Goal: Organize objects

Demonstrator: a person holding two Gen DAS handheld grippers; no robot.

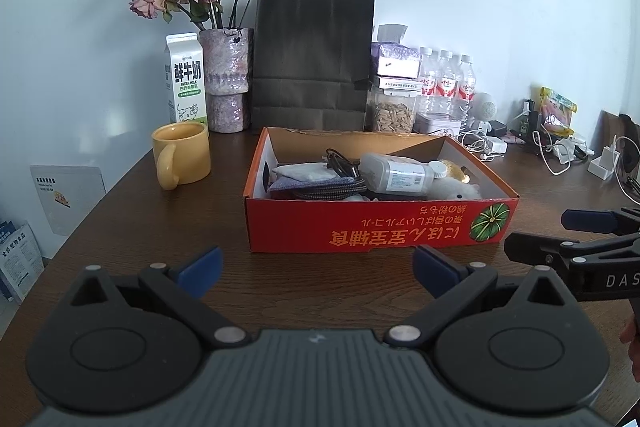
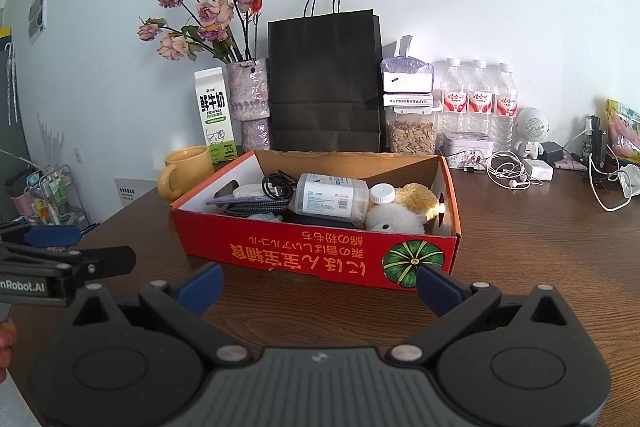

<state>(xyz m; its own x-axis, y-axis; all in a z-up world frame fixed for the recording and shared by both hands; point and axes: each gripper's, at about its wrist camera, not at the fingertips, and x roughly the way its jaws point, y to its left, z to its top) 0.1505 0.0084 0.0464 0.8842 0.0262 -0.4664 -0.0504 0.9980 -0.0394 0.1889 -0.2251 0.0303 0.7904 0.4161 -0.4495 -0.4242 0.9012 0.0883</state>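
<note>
The table (image 2: 540, 247) is dark wood with a visible grain and a low sheen. The red box (image 2: 320, 251) is printed cardboard, matt, its inner walls raw brown. Inside lie a translucent plastic bottle (image 2: 328, 195) with a paper label, a fuzzy plush toy (image 2: 400, 211) and a braided, cloth-covered cable (image 2: 256, 205) (the weave looks coarse). The yellow mug (image 2: 186, 167) seems glazed ceramic, smooth. The black bag (image 2: 325, 83) is matt paper, creased.

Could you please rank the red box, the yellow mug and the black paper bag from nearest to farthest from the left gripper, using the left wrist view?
1. Red box, straight ahead.
2. Yellow mug, ahead-left.
3. Black paper bag, against the wall.
</note>
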